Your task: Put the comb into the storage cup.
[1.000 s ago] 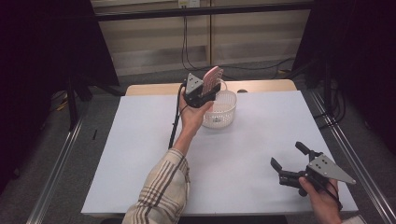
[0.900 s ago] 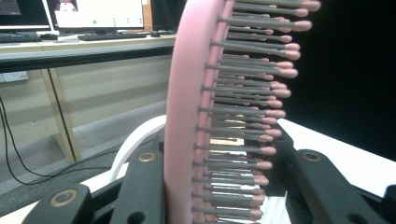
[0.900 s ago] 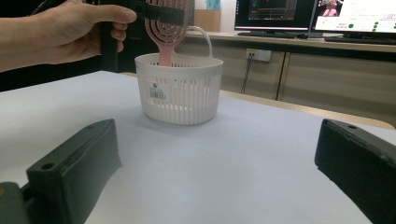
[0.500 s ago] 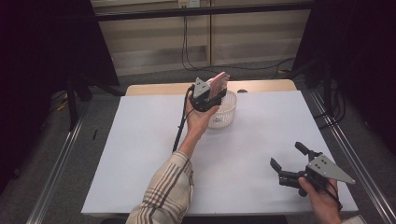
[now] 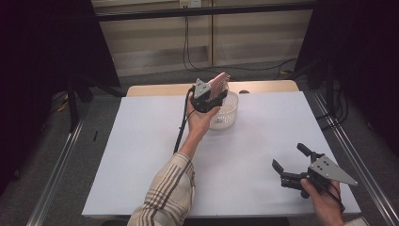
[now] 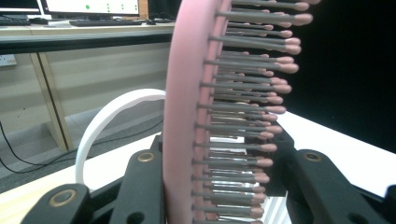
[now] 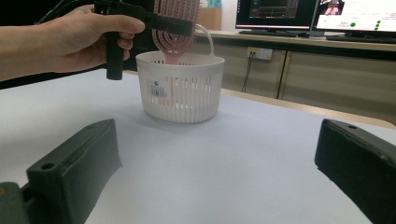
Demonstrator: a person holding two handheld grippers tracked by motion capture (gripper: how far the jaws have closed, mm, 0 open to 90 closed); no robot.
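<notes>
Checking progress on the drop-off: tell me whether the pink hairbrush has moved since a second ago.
Yes. In the high view the pink hairbrush, clamped in the left gripper, has tilted down and rightward over the white basket, whose place on the table is unchanged.

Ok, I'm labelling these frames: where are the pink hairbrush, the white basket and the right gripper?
pink hairbrush (image 7: pixel 173 14), right gripper view, on its slotted head.
white basket (image 7: pixel 180 91), right gripper view, on its slatted wall.
right gripper (image 5: pixel 292 162), high view, midway between its open fingertips.

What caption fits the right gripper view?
Left gripper lowers a pink hairbrush into a white basket.
</notes>
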